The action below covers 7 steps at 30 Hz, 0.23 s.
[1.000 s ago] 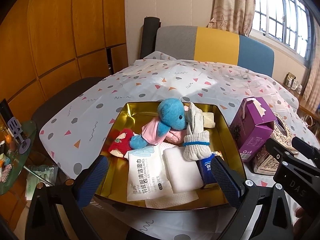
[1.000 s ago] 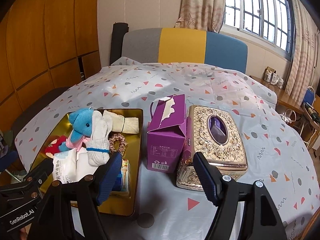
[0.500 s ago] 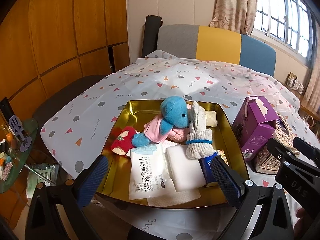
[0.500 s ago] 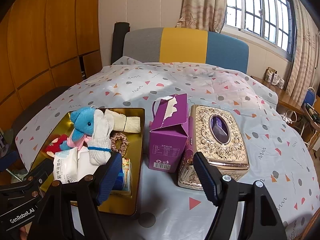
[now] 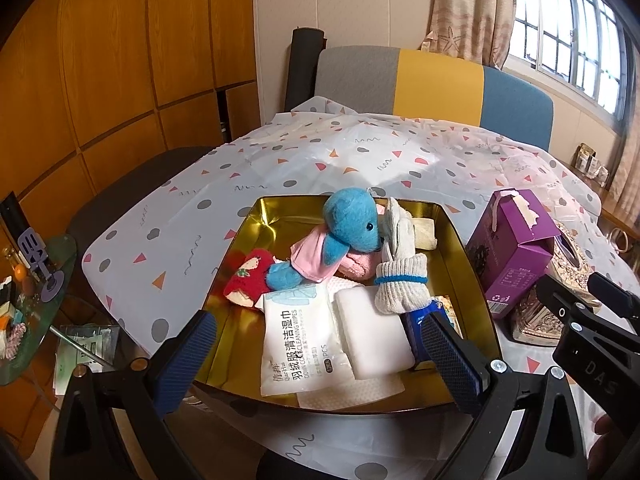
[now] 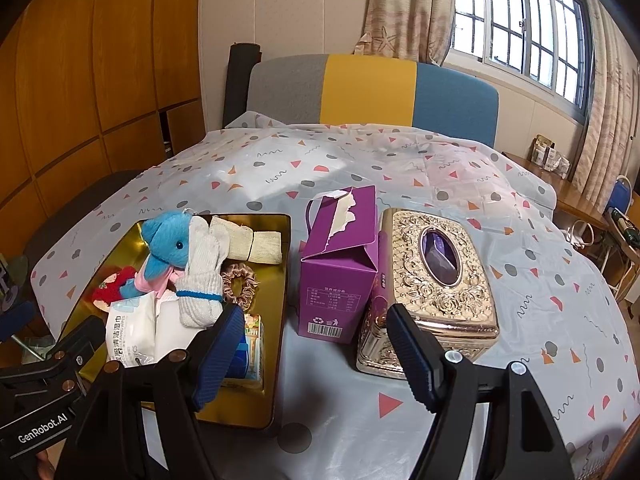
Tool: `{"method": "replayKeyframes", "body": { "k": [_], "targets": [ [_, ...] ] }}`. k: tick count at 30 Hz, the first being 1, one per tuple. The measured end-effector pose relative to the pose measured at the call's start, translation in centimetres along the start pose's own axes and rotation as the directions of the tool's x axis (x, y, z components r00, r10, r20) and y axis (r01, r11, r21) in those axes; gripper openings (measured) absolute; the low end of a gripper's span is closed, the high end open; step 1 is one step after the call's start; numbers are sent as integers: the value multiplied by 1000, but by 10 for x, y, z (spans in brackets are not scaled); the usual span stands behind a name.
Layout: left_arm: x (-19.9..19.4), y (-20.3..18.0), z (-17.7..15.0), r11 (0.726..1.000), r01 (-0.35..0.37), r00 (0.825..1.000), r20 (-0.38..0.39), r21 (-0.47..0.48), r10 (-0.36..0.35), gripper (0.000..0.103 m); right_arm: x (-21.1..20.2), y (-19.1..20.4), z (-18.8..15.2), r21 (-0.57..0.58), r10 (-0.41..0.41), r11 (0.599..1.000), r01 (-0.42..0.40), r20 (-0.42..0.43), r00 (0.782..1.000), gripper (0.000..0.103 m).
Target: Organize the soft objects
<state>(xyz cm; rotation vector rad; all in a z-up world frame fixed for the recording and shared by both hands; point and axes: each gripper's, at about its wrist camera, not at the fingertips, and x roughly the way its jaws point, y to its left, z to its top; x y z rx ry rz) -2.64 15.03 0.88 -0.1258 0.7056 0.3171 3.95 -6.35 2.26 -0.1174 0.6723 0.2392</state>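
A gold tin tray (image 5: 248, 236) (image 6: 280, 240) on the table holds a blue plush toy (image 5: 348, 224) (image 6: 166, 240), a rolled white sock (image 5: 400, 280) (image 6: 202, 280), a red strawberry cloth (image 5: 248, 276), a wet-wipe pack (image 5: 296, 340) (image 6: 130, 332), a white pad (image 5: 372, 332) and a pink scrunchie (image 6: 240, 282). My left gripper (image 5: 316, 360) is open and empty above the tray's near edge. My right gripper (image 6: 316, 352) is open and empty, in front of the purple box.
A torn purple carton (image 6: 340, 272) (image 5: 512, 256) stands right of the tray, beside an ornate gold tissue box (image 6: 436, 280). The patterned tablecloth (image 6: 360, 160) covers the table. A striped sofa (image 6: 372, 96) is behind. A glass side table (image 5: 28, 304) sits left.
Both grippers have drawn back and up slightly, so the tray and boxes sit a little lower and farther in view. Nothing on the table moved.
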Motion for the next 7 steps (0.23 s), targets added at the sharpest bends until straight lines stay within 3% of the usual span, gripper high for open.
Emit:
{"method": "replayKeyframes", "body": {
  "k": [7],
  "targets": [
    [1,2,-1,1000,-4,1000,-6,-8,3,102,-1,-3,0,7,3,1000,-3,-3,1000,75]
  ]
}}
